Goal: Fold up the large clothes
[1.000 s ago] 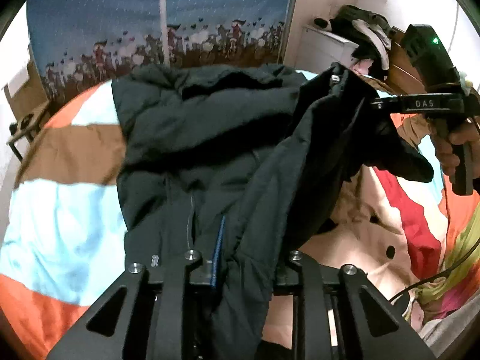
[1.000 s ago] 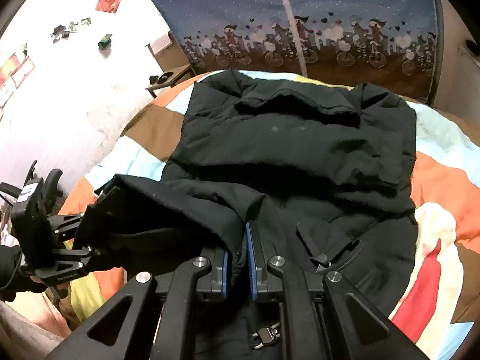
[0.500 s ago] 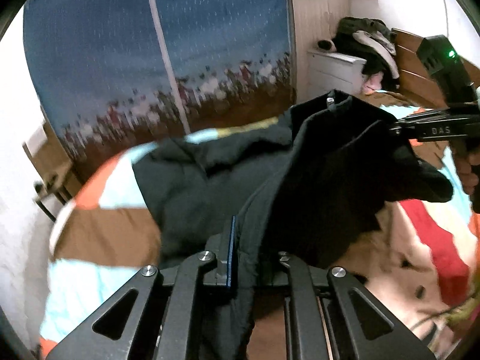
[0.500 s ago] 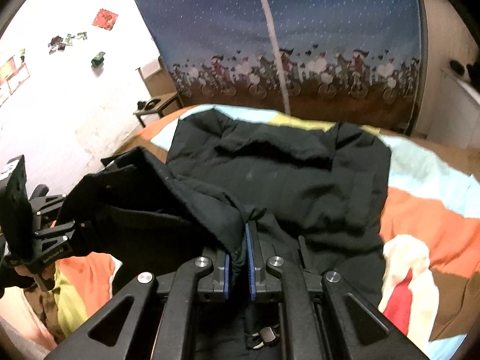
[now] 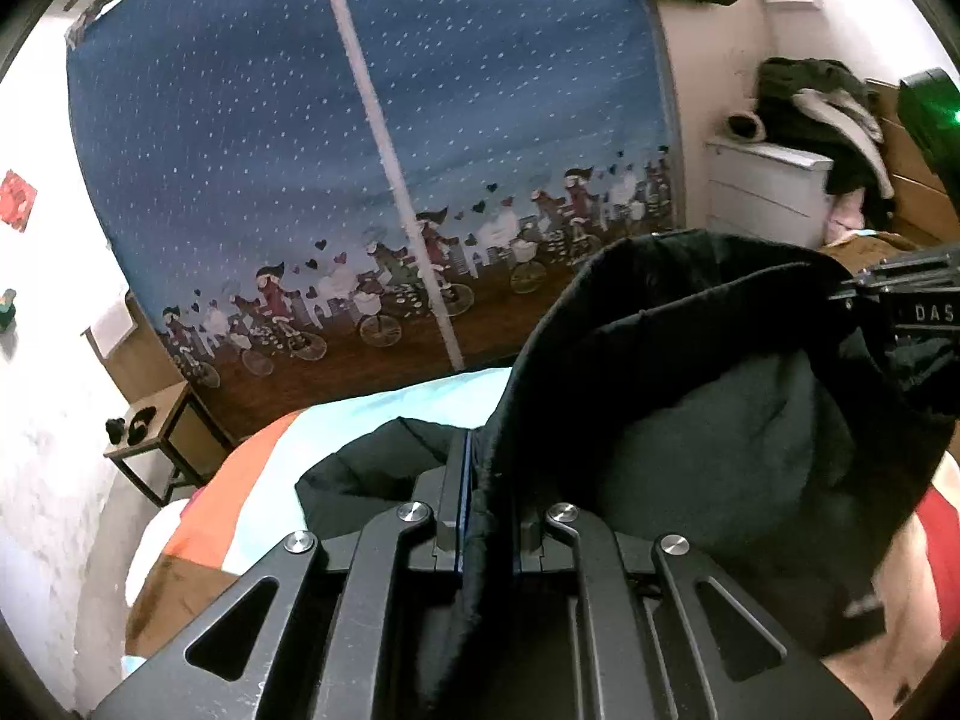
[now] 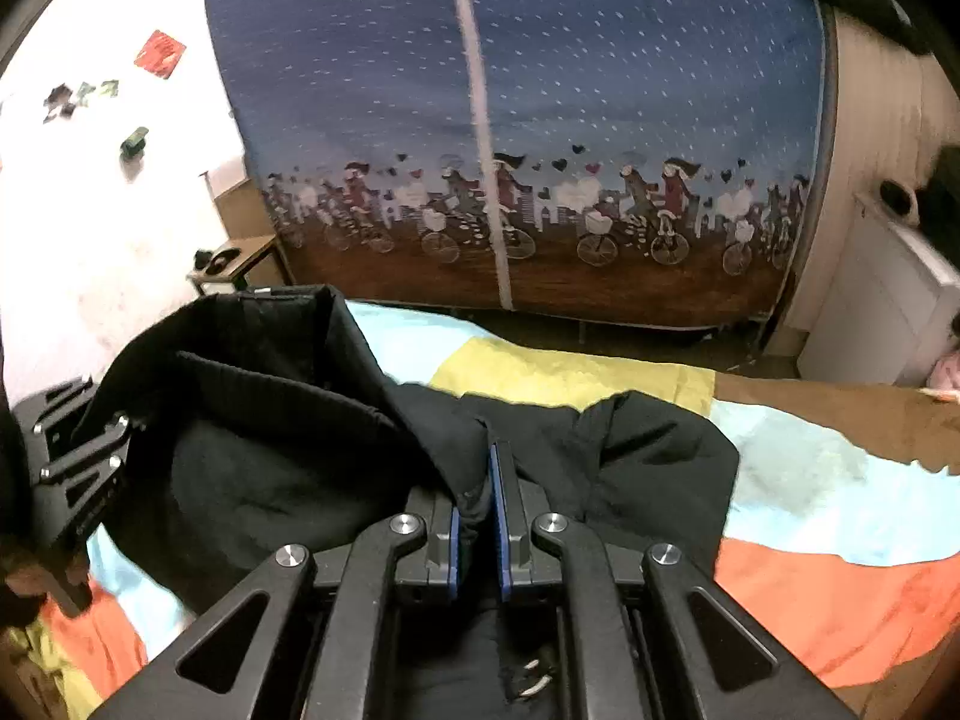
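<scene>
The left tongs (image 5: 486, 480) and right tongs (image 6: 474, 498) each pinch an edge of the black jacket (image 6: 630, 444), raised above the bed (image 6: 810, 480), so the fold seems only begun.

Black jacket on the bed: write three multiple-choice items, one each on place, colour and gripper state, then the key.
1. Where does the small wooden side table stand?
A. left of the bed
B. on the bed
C. under the white drawers

2. What colour is the jacket?
A. red
B. black
C. yellow

3. What does the left hand-held gripper hold?
A. nothing, open
B. a pillow
C. jacket fabric

Key: 1 A, against the white wall; 2 B, dark all over; 3 C, fabric pinched between its fingers, as in the right hand-held gripper.
</scene>
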A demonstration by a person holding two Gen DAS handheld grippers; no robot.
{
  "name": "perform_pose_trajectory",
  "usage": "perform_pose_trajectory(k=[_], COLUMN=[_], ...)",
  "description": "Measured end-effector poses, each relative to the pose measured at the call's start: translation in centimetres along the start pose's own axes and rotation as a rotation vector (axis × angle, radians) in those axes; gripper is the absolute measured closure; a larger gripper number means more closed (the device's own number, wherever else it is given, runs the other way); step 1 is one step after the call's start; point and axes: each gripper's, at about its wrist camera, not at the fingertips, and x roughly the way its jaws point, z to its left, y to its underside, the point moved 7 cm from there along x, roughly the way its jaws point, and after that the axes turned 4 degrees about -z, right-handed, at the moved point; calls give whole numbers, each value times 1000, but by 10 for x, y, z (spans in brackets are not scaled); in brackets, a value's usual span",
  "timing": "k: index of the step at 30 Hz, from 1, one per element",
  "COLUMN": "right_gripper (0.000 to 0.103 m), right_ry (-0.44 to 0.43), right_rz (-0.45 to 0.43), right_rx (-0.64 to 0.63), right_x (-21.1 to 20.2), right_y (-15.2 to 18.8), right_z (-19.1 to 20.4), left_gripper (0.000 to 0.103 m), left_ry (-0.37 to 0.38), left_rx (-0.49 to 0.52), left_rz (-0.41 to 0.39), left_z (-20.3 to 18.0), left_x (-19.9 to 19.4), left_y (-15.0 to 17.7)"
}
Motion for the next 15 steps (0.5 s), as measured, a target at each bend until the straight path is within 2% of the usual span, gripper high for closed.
perform_pose_trajectory(k=[7,15], right_gripper=[90,79], right_ry=[0,-15], right_rz=[-4,-88], right_rx=[10,-31], right_x=[53,53], right_y=[12,18], right_z=[-18,-24], left_gripper=[95,95], left_ry=[-6,7], left_rx=[-77,-115], left_rz=[79,94], left_z=[11,10], left_x=[64,81], left_y=[20,30])
